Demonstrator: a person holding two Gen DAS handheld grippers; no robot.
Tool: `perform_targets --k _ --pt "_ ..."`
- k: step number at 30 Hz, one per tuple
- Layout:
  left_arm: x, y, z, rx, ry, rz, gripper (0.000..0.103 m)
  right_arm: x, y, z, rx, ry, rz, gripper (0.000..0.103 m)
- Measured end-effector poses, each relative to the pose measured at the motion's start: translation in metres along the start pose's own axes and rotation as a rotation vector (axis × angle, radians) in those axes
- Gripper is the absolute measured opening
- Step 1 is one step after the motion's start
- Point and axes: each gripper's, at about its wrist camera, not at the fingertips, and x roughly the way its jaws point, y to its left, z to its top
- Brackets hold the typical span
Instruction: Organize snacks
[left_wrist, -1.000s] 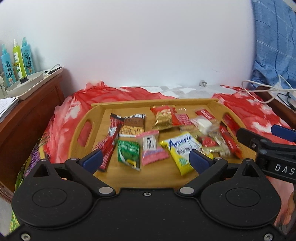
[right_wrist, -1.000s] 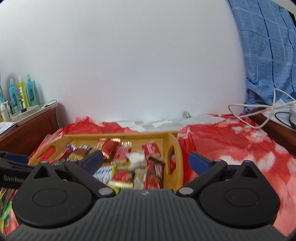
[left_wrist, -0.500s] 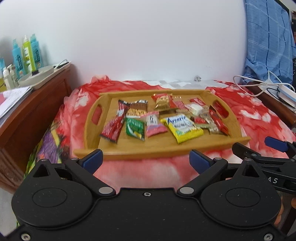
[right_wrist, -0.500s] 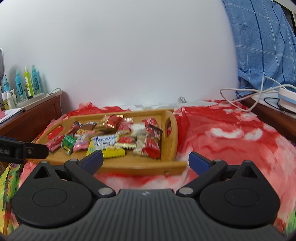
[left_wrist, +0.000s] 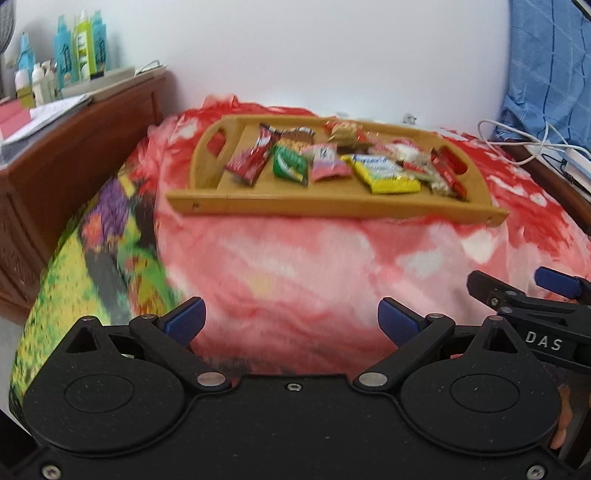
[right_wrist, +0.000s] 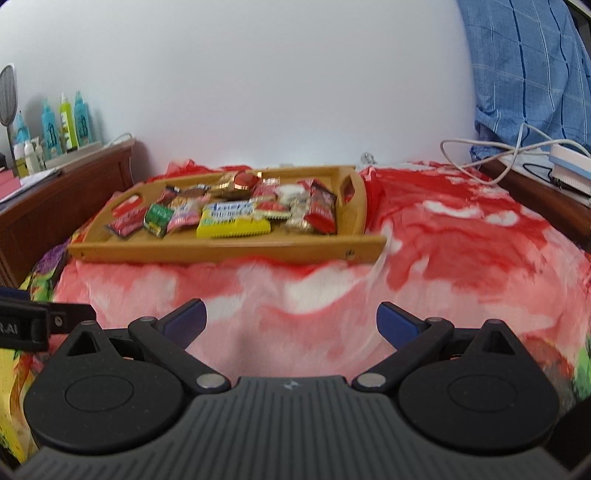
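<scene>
The snacks lie in a wooden tray (left_wrist: 332, 205) on a red-and-white blanket (left_wrist: 314, 266), well ahead of both grippers. Little writing reads clearly: the yellow packet (right_wrist: 231, 221) carries blue script beginning "Ameri", blurred beyond that; the pink packet (left_wrist: 327, 164) shows dark characters too smeared to read; the green packet (left_wrist: 290, 166) and the red packet (left_wrist: 253, 158) at the tray's left end have white marks I cannot make out. More red and gold wrappers crowd the tray's right half, overlapping one another. In the left wrist view the letters "DAS" show in white on the right gripper (left_wrist: 517, 291), which juts in at the right edge; in the right wrist view "RAI" shows on the black body at the left edge. The left gripper (left_wrist: 291, 321) has its blue-padded fingers wide apart and holds nothing; the right gripper, seen from its own camera, is likewise spread and empty, both over bare blanket. To the left stands a brown wooden cabinet (left_wrist: 66, 155) with teal and yellow-green bottles (left_wrist: 79, 48), small white bottles and papers on top; bottle labels are unreadable. A flowered cloth in green, yellow and purple (left_wrist: 96, 258) hangs at the blanket's left side. At right, white cables (right_wrist: 491, 155) trail across a wooden ledge beneath blue checked fabric (right_wrist: 528, 74). Nothing stands between the grippers and the tray.
</scene>
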Motion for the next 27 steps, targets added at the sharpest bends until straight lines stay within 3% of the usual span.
perform_targets --k 13,27 --pt "0.025 0.004 -0.021 0.030 -0.010 0.027 0.100 0.006 0.011 -0.020 -0.044 0.076 -0.075 0.103" --pt "0.027 0.004 -0.027 0.039 -0.041 0.006 0.103 0.010 0.016 -0.025 -0.071 0.073 -0.080 0.103"
